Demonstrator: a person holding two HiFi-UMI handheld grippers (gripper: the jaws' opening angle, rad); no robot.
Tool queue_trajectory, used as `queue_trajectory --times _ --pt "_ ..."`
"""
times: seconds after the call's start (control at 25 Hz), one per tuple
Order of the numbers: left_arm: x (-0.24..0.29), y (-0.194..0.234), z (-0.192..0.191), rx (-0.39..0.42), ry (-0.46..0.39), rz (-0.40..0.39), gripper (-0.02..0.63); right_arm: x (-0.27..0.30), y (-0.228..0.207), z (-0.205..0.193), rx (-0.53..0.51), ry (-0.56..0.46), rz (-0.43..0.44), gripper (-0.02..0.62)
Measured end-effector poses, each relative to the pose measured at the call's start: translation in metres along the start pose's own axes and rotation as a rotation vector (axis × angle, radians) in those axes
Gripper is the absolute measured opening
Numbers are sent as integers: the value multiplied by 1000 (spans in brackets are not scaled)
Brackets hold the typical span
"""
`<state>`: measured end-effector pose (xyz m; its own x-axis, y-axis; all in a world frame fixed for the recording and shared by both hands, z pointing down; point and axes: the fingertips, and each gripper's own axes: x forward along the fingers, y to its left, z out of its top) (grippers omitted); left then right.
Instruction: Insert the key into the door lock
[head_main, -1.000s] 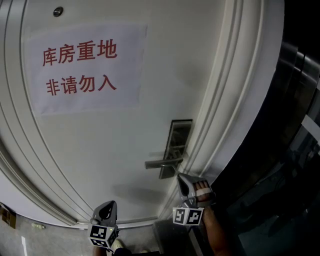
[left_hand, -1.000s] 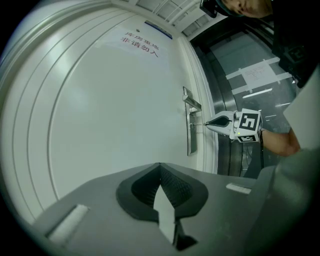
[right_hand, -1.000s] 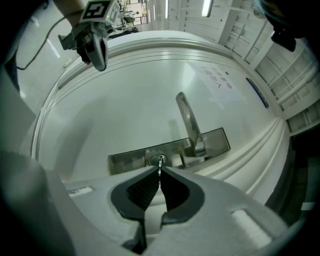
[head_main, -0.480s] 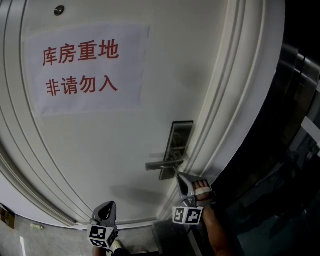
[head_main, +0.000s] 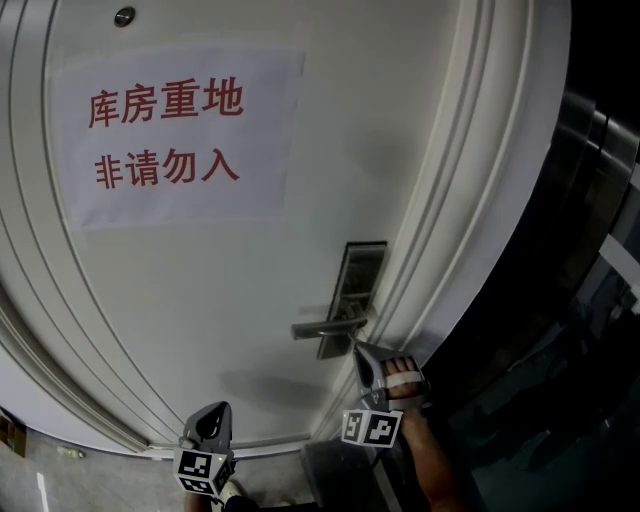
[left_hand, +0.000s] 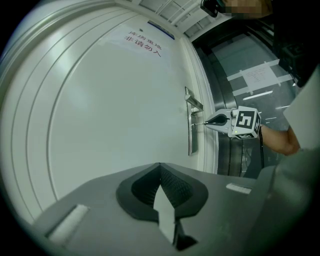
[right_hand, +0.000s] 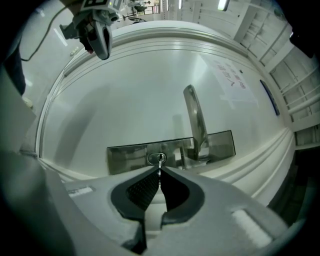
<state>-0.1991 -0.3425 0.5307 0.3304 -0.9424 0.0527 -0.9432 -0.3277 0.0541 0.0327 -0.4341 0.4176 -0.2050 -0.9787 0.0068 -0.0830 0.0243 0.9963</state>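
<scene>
A steel lock plate (head_main: 360, 285) with a lever handle (head_main: 322, 327) sits on the white door (head_main: 200, 300), next to the frame. My right gripper (head_main: 359, 352) points level at the lower part of the plate. In the right gripper view it (right_hand: 159, 169) is shut on a small metal key (right_hand: 159, 163), whose tip is in the oval keyhole (right_hand: 154, 159). The left gripper view shows the same right gripper (left_hand: 207, 121) at the lock plate (left_hand: 191, 135). My left gripper (head_main: 222, 407) hangs to the left, short of the door, its jaws (left_hand: 160, 164) shut with nothing between them.
A paper sign with red characters (head_main: 175, 135) is stuck high on the door. The moulded white door frame (head_main: 480, 200) runs to the right of the lock, with dark glass panels (head_main: 590, 300) beyond. The lever handle (right_hand: 194, 117) juts out just beside the keyhole.
My right gripper has rolled slightly about its own axis with the key at the keyhole; its marker cube sits a little differently. The left gripper has kept still.
</scene>
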Motion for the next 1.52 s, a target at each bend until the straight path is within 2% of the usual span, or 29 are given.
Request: queue_trajectory --times 0.4,0.96,1.52 --pt "1 1 -2 0 2 -13 2 2 0 5 -57 25 5 11" --pt "-2 10 -1 -12 -7 1 2 27 1 11 -51 34 20 12" --pt "3 8 0 -15 -12 -3 2 28 1 12 -62 27 24 12"
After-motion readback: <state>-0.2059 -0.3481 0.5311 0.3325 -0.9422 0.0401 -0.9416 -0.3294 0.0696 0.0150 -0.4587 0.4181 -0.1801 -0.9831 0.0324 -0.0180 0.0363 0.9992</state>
